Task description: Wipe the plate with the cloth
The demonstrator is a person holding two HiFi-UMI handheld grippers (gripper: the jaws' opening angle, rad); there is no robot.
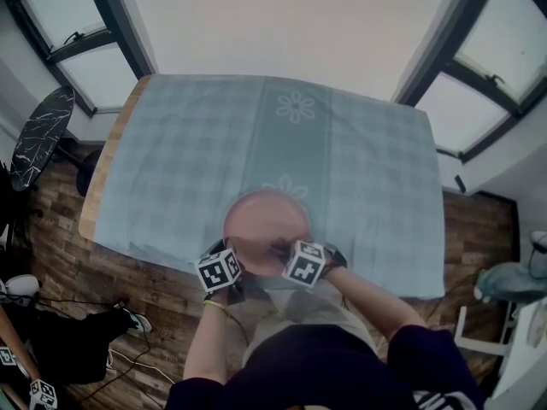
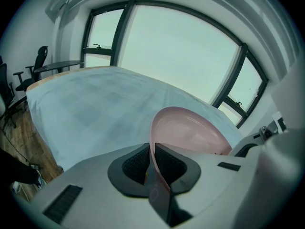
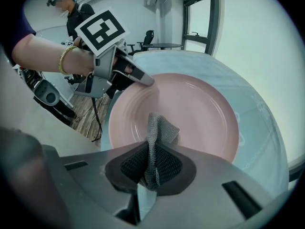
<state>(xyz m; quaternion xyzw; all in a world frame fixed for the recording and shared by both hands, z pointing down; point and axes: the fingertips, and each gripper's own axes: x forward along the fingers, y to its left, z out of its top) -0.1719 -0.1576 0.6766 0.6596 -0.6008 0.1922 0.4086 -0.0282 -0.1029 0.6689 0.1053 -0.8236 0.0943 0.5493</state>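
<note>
A pink plate (image 1: 267, 225) lies at the near edge of the table, seen large in the right gripper view (image 3: 190, 113). My left gripper (image 2: 151, 168) is shut on the plate's rim (image 2: 153, 142), which runs between its pads; it shows in the right gripper view (image 3: 143, 79) at the plate's left edge. My right gripper (image 3: 151, 168) is shut on a grey knitted cloth (image 3: 157, 130), whose free end rests on the plate's surface. In the head view both grippers (image 1: 220, 272) (image 1: 306, 263) sit at the plate's near side.
A light blue checked tablecloth (image 1: 188, 161) covers the wooden table. Windows (image 2: 181, 46) run behind it. Office chairs (image 2: 33, 70) and a dark round table (image 1: 38, 135) stand to the left. Cables lie on the wood floor (image 1: 102, 314). Another person (image 3: 71, 6) stands in the background.
</note>
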